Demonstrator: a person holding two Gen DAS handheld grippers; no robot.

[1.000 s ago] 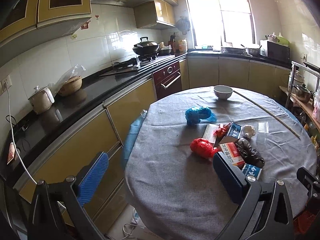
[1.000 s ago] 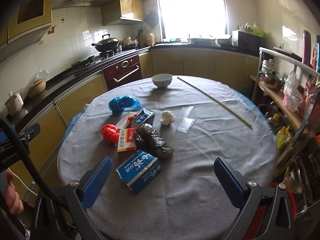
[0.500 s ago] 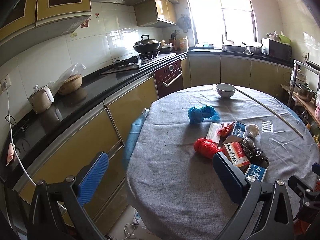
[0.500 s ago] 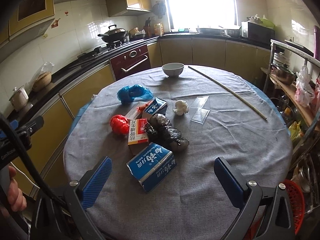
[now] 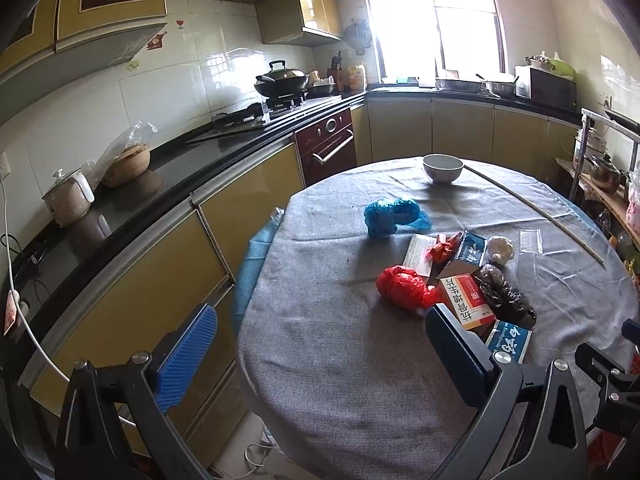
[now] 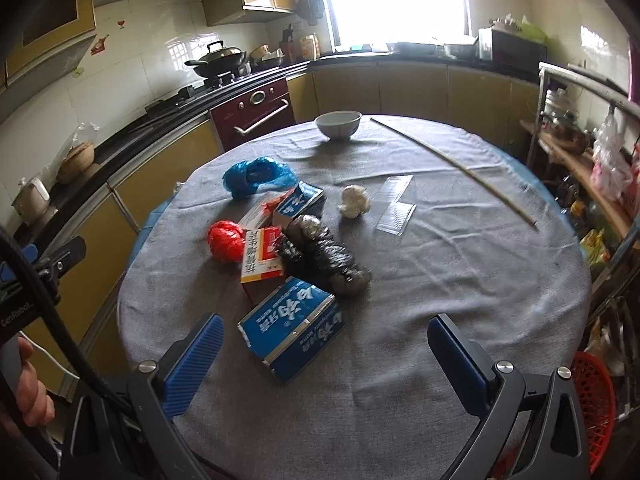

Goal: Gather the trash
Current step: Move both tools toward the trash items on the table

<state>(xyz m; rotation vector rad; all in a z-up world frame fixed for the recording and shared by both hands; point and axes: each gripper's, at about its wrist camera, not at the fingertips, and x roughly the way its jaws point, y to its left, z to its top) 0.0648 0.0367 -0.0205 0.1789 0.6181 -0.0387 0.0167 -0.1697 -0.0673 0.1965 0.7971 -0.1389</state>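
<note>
Right gripper [image 6: 320, 354] is hovering spread over the blue carton [image 6: 291, 327] at twelve o'clock (light, crushable, I'd guess); left gripper [image 5: 320, 352] is gaping too.

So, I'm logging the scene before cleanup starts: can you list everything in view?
table: 1, grey cloth, centre
blue box: 1, nearest right gripper
red-and-white box: 1, mid-pile
black bag: 1, beside that box
red bag: 1, pile's left edge
blue bag: 1, behind pile
small blue box: 1, behind black bag
white wad: 1, right of pile
clear tray: 1, right of wad
bowl: 1, white, far edge
stick: 1, pale, far right
red basket: 1, floor, right
left gripper: open, empty
right gripper: open, empty
</note>
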